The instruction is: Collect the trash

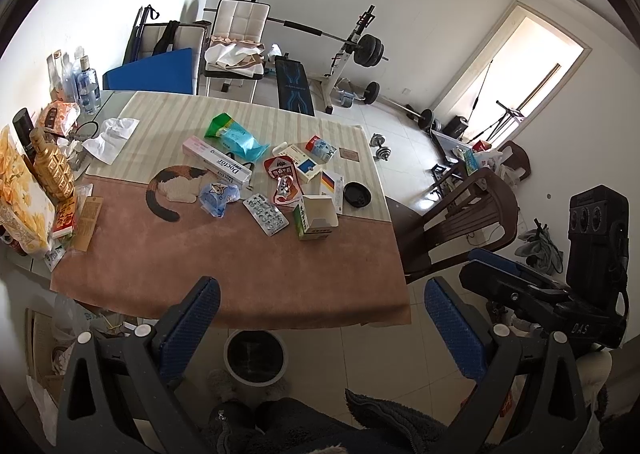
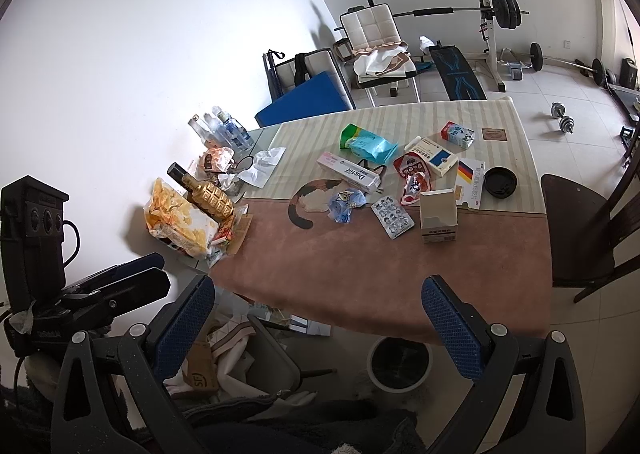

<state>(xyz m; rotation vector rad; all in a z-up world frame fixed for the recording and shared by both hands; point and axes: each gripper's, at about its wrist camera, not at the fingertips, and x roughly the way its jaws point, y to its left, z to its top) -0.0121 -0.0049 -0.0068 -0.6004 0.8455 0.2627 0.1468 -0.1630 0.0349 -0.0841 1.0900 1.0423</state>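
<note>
Trash lies in a cluster mid-table: an open green-and-white carton [image 1: 316, 218] [image 2: 438, 222], a pill blister [image 1: 266, 214] [image 2: 392, 217], a crumpled blue wrapper [image 1: 219, 196] [image 2: 346, 203], a long "Doctor" box [image 1: 218, 163] [image 2: 350, 171], a teal pouch [image 1: 236, 136] [image 2: 366, 142], a black lid [image 1: 357, 195] [image 2: 499, 179]. A round white bin [image 1: 256, 358] [image 2: 400, 364] stands on the floor under the near table edge. My left gripper [image 1: 320, 318] and right gripper [image 2: 318, 318] are both open and empty, held before the near edge, above the bin.
The table [image 1: 240, 278] has a pink-and-striped cat mat. Bottles, a gold bottle [image 1: 52, 166] and snack bags crowd its left edge. A brown chair [image 1: 452, 222] stands at the right. Gym gear fills the back of the room. Boxes and bags lie on the floor at the left.
</note>
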